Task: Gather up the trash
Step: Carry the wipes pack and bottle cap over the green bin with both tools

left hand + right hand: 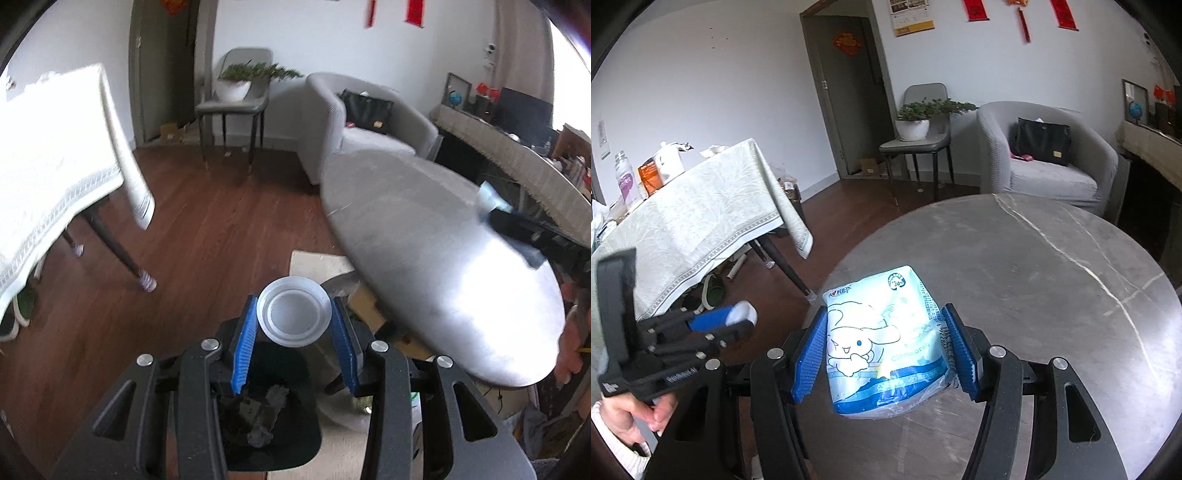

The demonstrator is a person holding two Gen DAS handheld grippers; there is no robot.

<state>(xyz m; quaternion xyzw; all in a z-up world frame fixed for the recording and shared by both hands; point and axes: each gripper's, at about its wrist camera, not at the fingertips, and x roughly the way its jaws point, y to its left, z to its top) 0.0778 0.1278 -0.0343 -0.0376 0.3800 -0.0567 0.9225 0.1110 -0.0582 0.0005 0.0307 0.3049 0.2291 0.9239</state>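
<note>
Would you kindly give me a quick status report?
Left gripper shut on plastic cup, above bin. Right gripper shut on tissue pack, over round table. Nothing in the way.

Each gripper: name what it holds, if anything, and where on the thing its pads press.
Left gripper: a clear plastic cup, pinched across its sides near the rim. Right gripper: a blue tissue pack, squeezed on its two opposite side edges.

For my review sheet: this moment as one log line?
left tongs: hold cup above bin | right tongs: hold tissue pack over table
</note>
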